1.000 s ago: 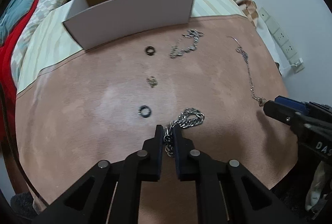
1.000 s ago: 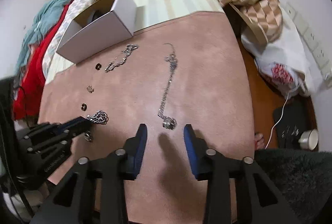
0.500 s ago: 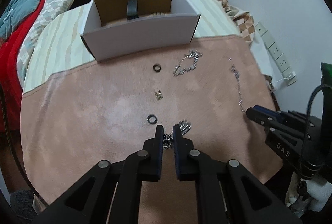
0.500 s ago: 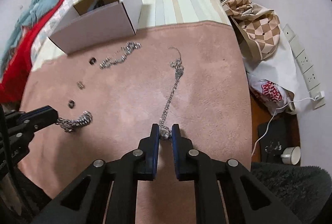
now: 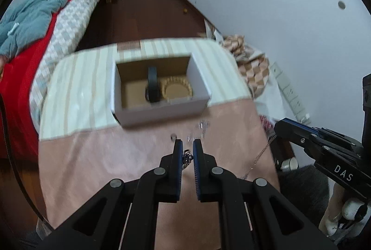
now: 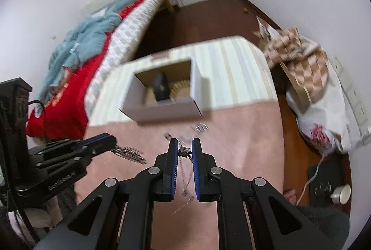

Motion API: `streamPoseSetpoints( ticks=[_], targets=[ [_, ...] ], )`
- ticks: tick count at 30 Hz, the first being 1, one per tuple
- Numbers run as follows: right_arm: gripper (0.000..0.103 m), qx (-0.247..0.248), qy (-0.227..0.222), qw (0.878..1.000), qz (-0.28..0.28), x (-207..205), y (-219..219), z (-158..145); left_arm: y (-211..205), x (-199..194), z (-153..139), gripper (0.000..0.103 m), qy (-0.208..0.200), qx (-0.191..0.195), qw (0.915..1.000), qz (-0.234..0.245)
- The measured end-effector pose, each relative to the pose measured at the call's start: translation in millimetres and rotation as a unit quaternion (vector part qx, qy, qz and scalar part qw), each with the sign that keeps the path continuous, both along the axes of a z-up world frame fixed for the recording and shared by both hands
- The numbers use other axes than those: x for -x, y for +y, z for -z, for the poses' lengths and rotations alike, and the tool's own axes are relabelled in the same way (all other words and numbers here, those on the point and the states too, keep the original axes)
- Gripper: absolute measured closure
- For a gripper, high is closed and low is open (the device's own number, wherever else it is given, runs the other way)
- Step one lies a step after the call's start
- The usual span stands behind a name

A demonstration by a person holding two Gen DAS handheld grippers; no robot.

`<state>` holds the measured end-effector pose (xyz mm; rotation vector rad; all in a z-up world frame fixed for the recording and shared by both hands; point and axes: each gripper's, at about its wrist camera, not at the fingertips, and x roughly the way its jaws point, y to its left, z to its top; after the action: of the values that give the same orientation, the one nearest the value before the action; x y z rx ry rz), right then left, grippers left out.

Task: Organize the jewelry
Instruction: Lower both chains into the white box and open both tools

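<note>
Both views are smearing with motion blur, so the small pieces lying on the pink cloth (image 5: 104,168) are showing only as grey flecks near the box (image 5: 160,114); I cannot tell rings from chain there.

My left gripper (image 5: 187,152) is clenching a chunky silver curb chain (image 5: 187,158). In the left view only a short knot of links is showing between the blue pads; the rest is hanging hidden behind the fingers. In the right view the same chain (image 6: 129,152) is trailing out as a blurred, flat-linked streak from the left gripper's tip (image 6: 111,142), off the cloth.

My right gripper (image 6: 185,150) is grasping a thin necklace (image 6: 184,151) by its small barrel-shaped clasp end, pinched between the pads. The fine strand is dangling down between the fingers, and its lower end is fading into blur. In the left view it is reading as a faint slanted line (image 5: 260,157) below the right gripper (image 5: 281,128), whose jaws are cut off from sight by its own body.

The box is white card outside and plain brown inside, open-topped, sitting on a striped cloth (image 5: 76,92). Inside, a black band (image 5: 153,85) is standing upright beside a tan beaded ring (image 5: 177,90) lying flat. The near wall is hiding part of the floor of the box.
</note>
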<state>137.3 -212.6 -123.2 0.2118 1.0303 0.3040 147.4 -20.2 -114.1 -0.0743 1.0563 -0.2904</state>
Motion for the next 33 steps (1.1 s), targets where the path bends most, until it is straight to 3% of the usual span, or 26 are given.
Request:
streamPoseSetpoints(
  ticks=[8,13,17,24,33],
  targets=[
    [0.091,-0.012,-0.046,0.998,-0.028,-53,24,-64,21,-51,-55,0.097,-0.046,0.014,0.9988,-0.014],
    [0.091,-0.002,-0.045,0.998,-0.048,-104,40,-73,34,-91,-57,0.097,-0.047,0.011,0.9986,-0.021],
    [0.091,0.013,-0.018,0.998,-0.061,-144,59,-54,46,-126,-32,0.097,-0.019,0.006,0.9993,-0.031],
    [0.091,0.036,0.044,0.995,-0.076,-192,87,9,62,-176,31,0.097,0.054,0.009,0.9977,-0.041],
    [0.091,0.061,0.086,0.991,-0.087,-217,102,60,65,-202,59,0.095,0.094,0.005,0.9945,-0.046]
  ],
)
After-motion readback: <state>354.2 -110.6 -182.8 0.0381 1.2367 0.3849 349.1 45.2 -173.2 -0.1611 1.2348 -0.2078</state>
